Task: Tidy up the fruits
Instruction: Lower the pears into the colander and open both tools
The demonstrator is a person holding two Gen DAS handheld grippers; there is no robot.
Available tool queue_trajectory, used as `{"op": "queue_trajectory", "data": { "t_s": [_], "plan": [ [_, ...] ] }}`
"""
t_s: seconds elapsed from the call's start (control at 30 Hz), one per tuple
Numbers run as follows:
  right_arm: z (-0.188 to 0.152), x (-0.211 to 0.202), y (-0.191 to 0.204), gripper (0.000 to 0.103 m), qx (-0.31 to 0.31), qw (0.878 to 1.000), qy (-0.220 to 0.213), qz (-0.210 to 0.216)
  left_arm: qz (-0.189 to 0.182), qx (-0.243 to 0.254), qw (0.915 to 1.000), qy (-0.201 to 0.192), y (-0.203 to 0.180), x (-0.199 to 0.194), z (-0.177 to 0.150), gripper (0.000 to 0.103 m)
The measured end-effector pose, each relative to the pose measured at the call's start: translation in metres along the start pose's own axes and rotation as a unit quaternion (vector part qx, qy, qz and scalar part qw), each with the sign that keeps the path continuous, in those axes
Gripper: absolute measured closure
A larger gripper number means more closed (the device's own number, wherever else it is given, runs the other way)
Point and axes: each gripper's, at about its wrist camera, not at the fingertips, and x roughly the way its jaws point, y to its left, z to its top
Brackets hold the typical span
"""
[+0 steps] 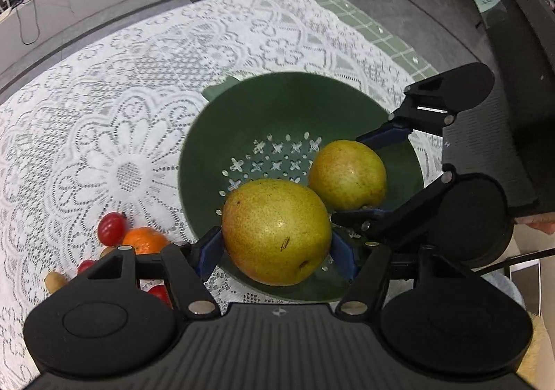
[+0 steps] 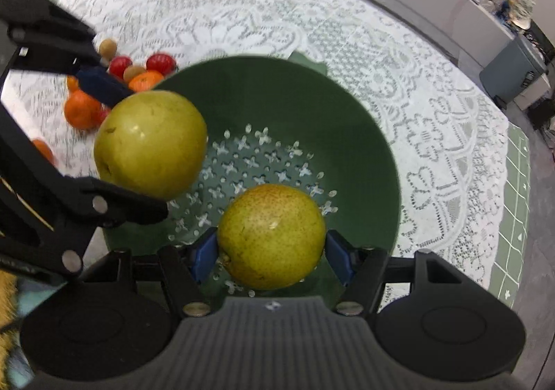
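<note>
The left gripper [image 1: 276, 253] and right gripper [image 2: 272, 256] each clamp a pear [image 1: 275, 232] [image 2: 271, 235] over the green colander [image 1: 277, 102], still unreleased. Oranges [image 2: 79, 109] and tomatoes [image 2: 160, 63] wait at ten o'clock.

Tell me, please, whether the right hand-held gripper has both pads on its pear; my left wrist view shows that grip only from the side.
Observer: Yes. In the right wrist view, both blue pads of the right hand-held gripper press on opposite sides of the pear, with the green colander behind it.
Operator: Thank you. How many oranges lie beside the colander? That heap is half hidden for me.
Observer: At least three oranges show there, one of them partly hidden behind the other gripper.
</note>
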Motion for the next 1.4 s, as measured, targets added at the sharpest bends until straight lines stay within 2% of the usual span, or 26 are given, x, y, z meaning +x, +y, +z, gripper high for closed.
{"op": "queue_trajectory", "data": {
  "t_s": [0.13,0.27,0.67,1.13,1.27,1.4],
  "plan": [
    [-0.002,0.011,0.000,0.040,-0.016,1.000,0.016,0.012,0.007,0.023,0.9994,0.025,-0.005,0.012,0.005,0.027],
    [-0.002,0.020,-0.001,0.040,-0.025,0.999,0.027,0.022,0.010,0.025,0.9987,0.044,-0.004,0.023,0.010,0.027],
    [-0.002,0.025,-0.001,0.039,-0.047,0.997,0.043,0.031,0.016,0.031,0.9969,0.071,-0.005,0.040,0.016,0.027],
    [-0.002,0.018,-0.005,0.039,-0.056,0.997,0.051,0.016,0.051,0.070,0.9934,0.075,-0.018,0.046,0.015,0.026],
    [-0.002,0.016,-0.003,0.034,-0.055,0.997,0.053,0.012,0.043,0.065,0.9939,0.078,-0.017,0.043,0.014,0.026],
    [-0.002,0.010,-0.001,0.034,-0.061,0.997,0.053,0.004,0.043,0.061,0.9948,0.068,-0.019,0.036,0.012,0.026]
  ]
}}
